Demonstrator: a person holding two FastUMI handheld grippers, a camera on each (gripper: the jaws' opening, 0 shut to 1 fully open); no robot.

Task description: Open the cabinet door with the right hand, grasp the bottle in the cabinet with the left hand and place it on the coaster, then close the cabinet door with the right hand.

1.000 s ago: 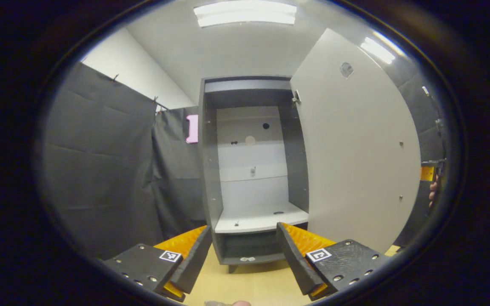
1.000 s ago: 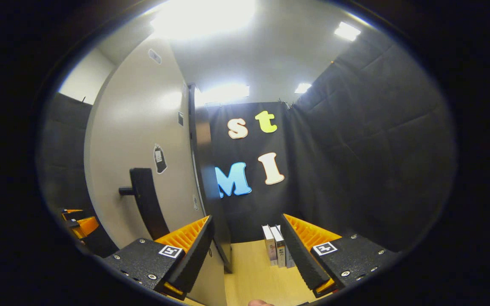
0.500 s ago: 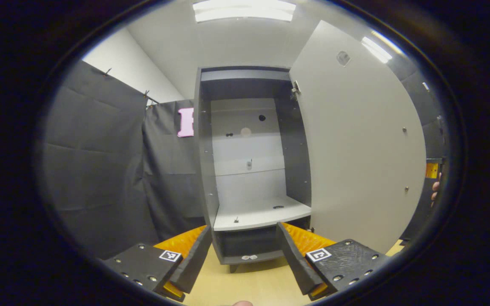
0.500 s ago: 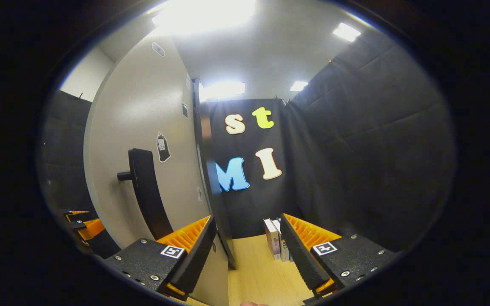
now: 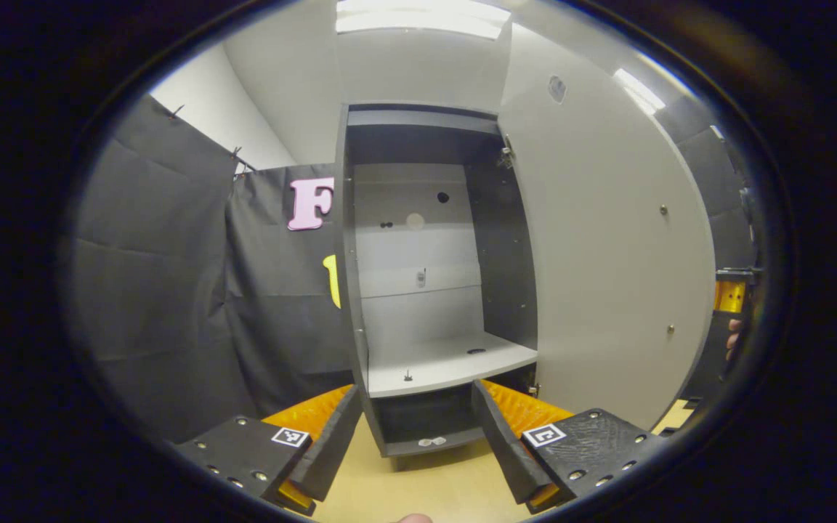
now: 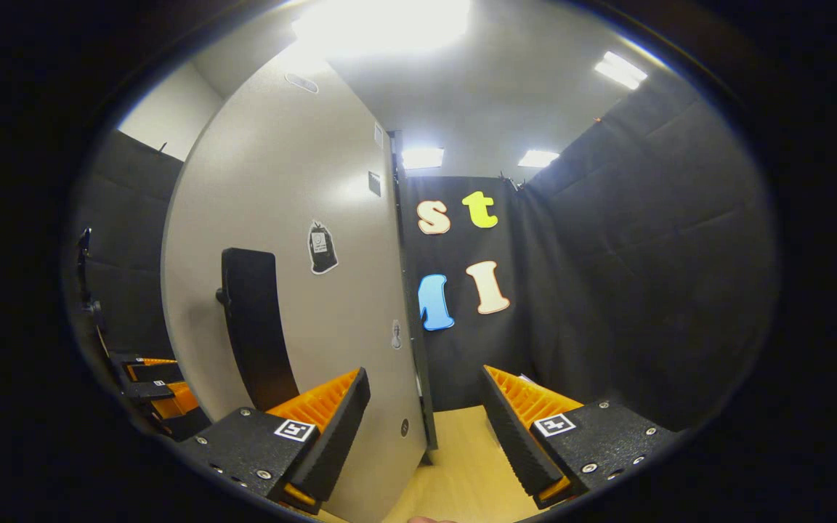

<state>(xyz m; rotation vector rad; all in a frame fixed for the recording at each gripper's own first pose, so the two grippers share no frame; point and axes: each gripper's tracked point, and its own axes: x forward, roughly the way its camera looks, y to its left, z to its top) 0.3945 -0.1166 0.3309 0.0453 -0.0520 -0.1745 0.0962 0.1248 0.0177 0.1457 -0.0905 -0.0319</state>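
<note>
The grey cabinet (image 5: pixel 352 290) stands open straight ahead in the left gripper view. Its pale shelf (image 5: pixel 447 363) carries a small peg and a dark spot. The door (image 5: pixel 607 254) swings out to the right of the opening. My left gripper (image 5: pixel 415 443) is open, low in front of the cabinet's base, with nothing between its fingers. In the right gripper view the door's outer face (image 6: pixel 295 181) with its black handle (image 6: pixel 251 327) stands close on the left. My right gripper (image 6: pixel 422 436) is open at the door's edge, to the right of the handle, touching nothing.
A tan wooden tabletop (image 5: pixel 426 487) runs under the cabinet. Black cloth walls close the booth on both sides. The other gripper (image 5: pixel 732 298) and a hand peek past the door's far edge. The left gripper (image 6: pixel 150 378) sits low, left of the door.
In the right gripper view the door's face has spread to the right, hiding the books, and the handle shows more face-on. The left gripper view has shifted slightly; both grippers stay open.
</note>
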